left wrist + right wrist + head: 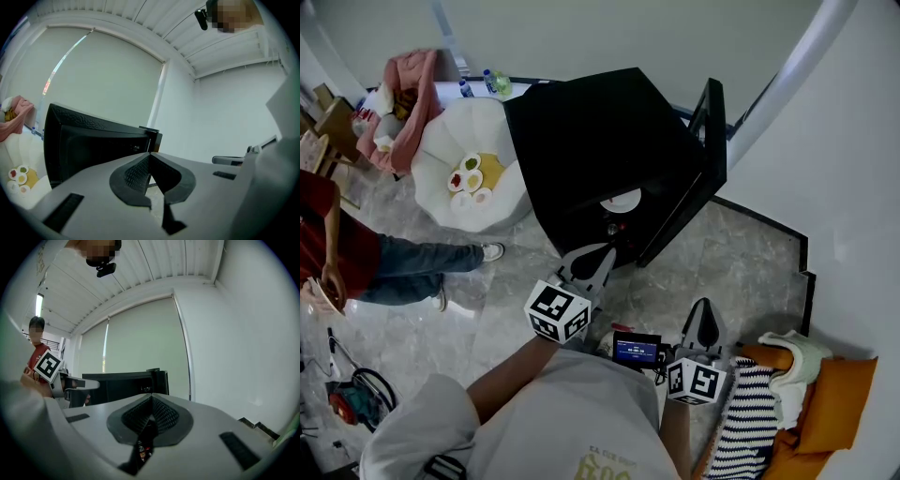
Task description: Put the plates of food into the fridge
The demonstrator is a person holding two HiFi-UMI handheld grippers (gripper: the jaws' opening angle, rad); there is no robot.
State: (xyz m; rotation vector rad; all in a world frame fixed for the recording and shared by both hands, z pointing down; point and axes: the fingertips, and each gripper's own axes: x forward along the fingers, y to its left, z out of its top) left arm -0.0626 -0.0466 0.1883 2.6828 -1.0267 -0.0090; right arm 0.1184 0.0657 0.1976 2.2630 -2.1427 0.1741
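A black fridge [591, 141] stands on the floor with its door [705, 155] swung open to the right. A white plate [622, 201] lies inside near the opening. Several small plates of food [472, 178] sit on a white round seat [450, 141] left of the fridge, also seen as plates [21, 176] in the left gripper view. My left gripper [602, 251] is shut and empty, pointing level at the fridge [93, 145] just before the opening. My right gripper [703, 304] hangs further back to the right, shut with nothing in it, facing the fridge [126, 383].
A person in a red shirt and jeans [337, 253] stands at the left. Pink cloth [408, 94] and bottles [492, 82] lie behind the seat. An orange cushion [834, 403] with striped cloth is at lower right. A tool [352, 398] lies on the floor.
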